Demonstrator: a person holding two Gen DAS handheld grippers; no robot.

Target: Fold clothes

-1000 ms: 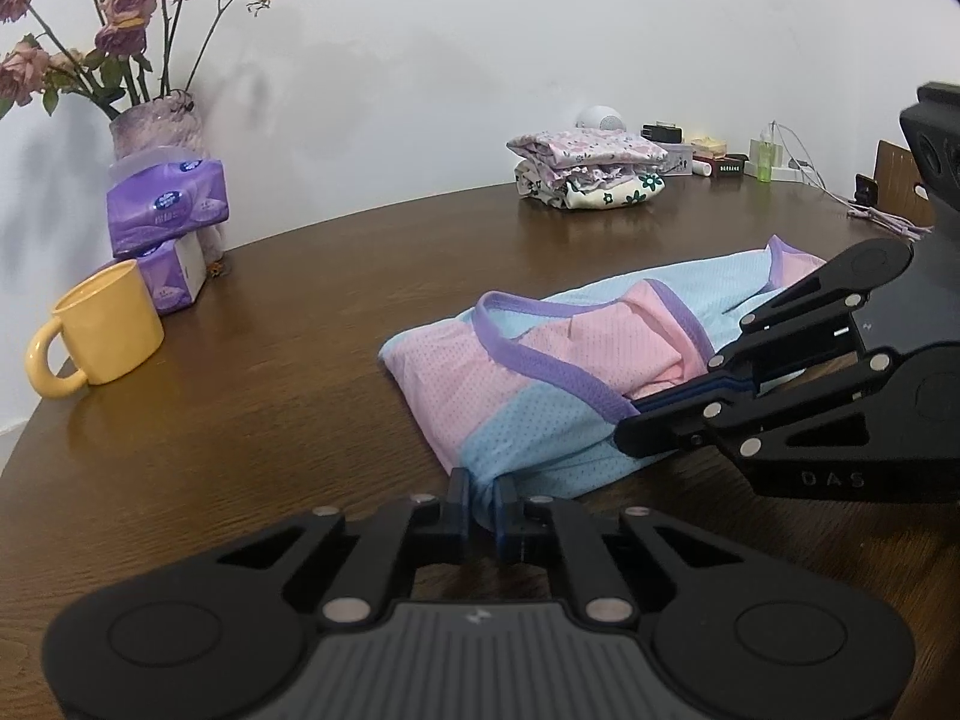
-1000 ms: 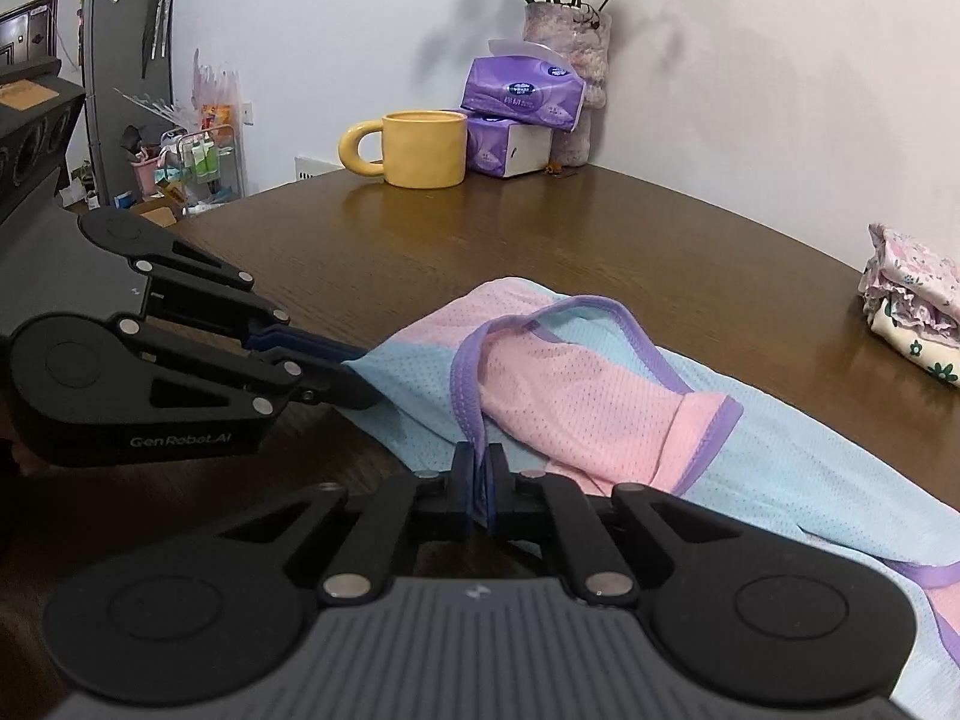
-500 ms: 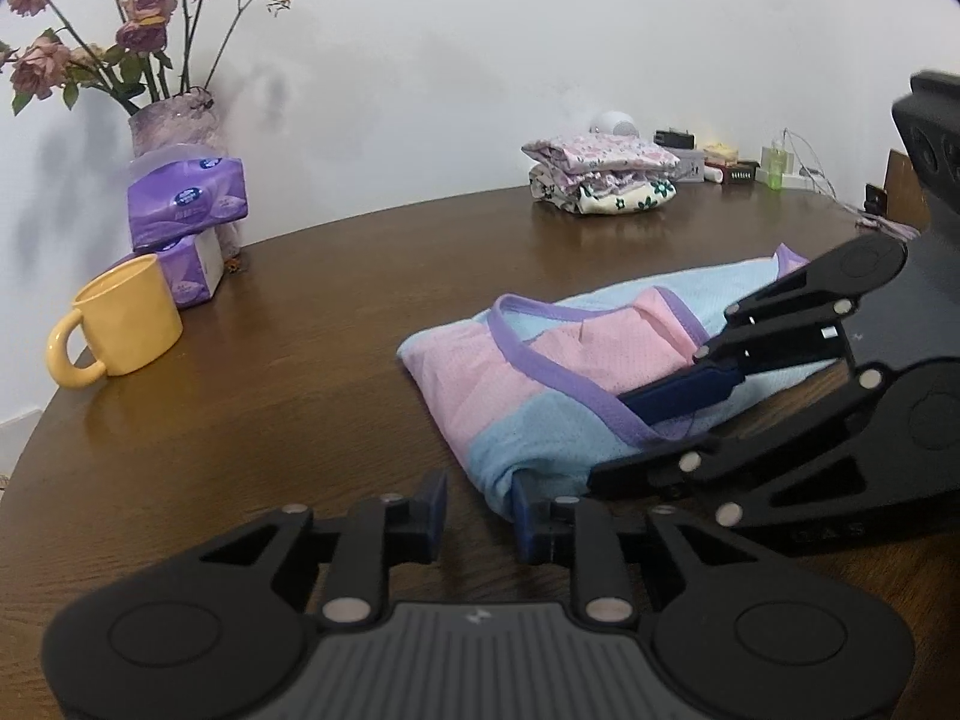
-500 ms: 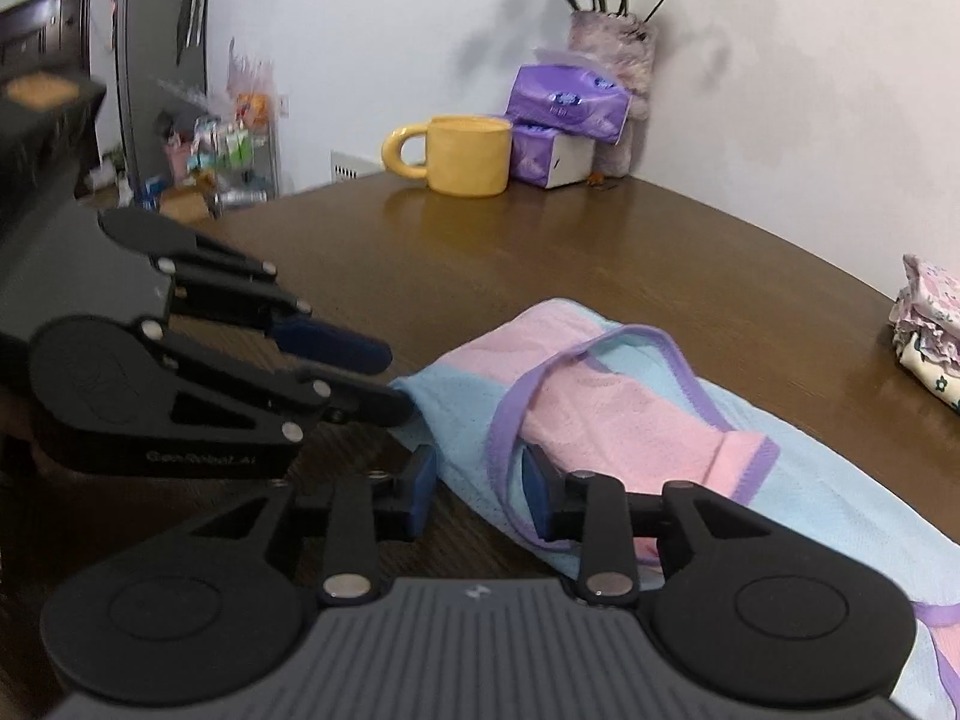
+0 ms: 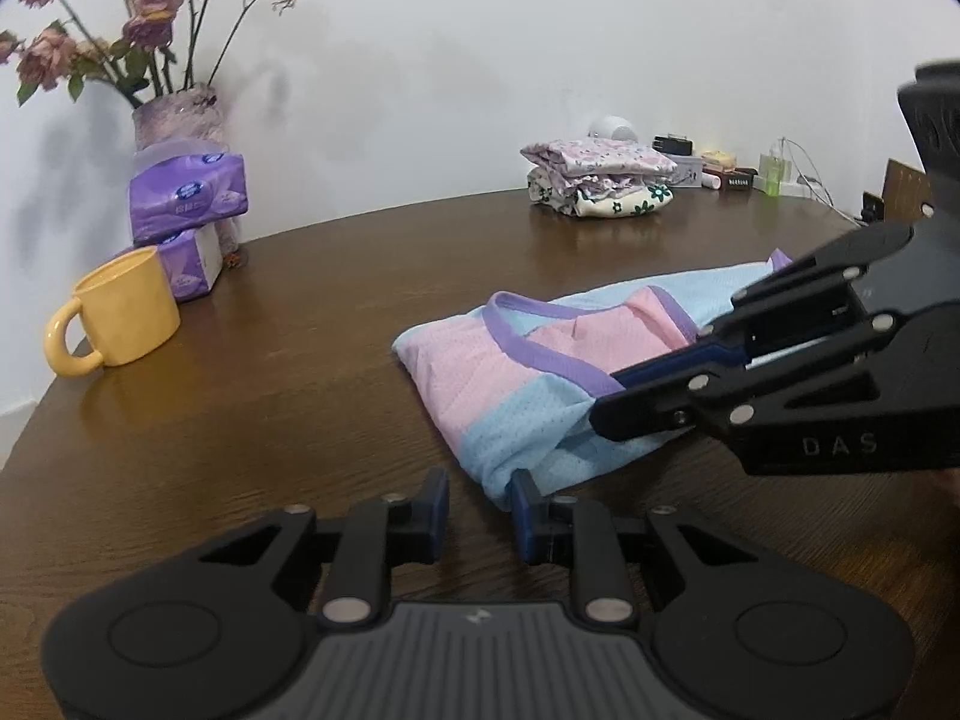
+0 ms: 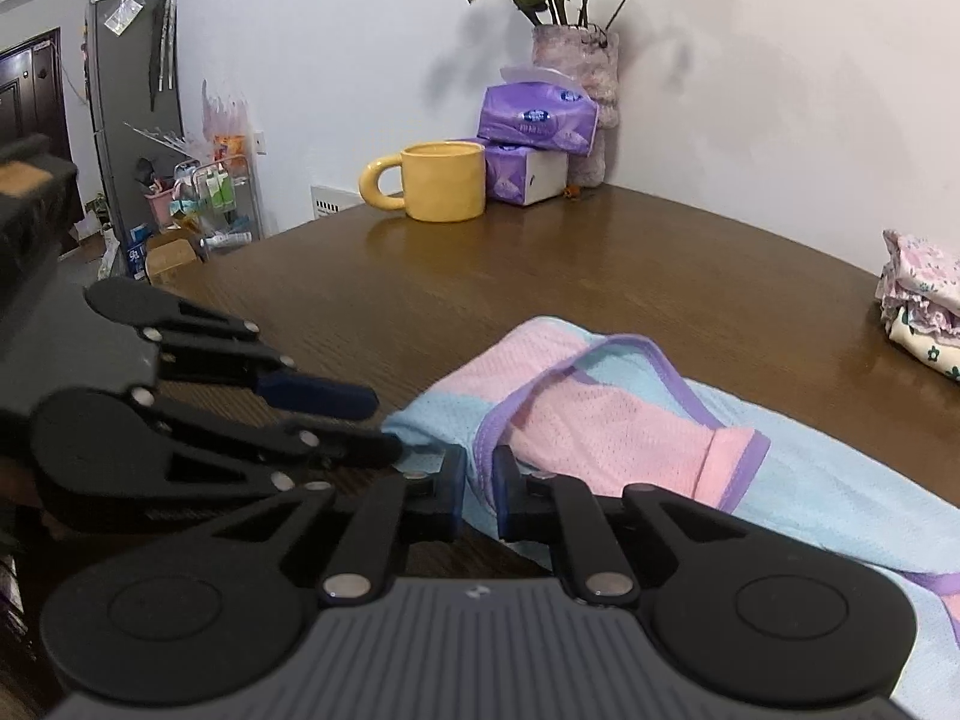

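Pink-and-blue mesh garment [image 5: 540,384] lies on the table [image 5: 288,396] just ahead of both hand-held grippers, its long axis running away to the right of the left hand-held gripper [image 5: 480,495]. That one's jaws are closing around the near corner with a gap still showing. The right hand-held gripper [image 6: 478,483], equally near, is closing narrow on the purple-trimmed edge. A second ago both were clamped; they have since let go and are re-gripping.

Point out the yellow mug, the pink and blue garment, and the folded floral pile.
yellow mug [image 5: 129,309]: left wrist view, on its side wall.
pink and blue garment [image 5: 480,372]: left wrist view, on the pink panel.
folded floral pile [image 5: 600,177]: left wrist view, on the stack's front.
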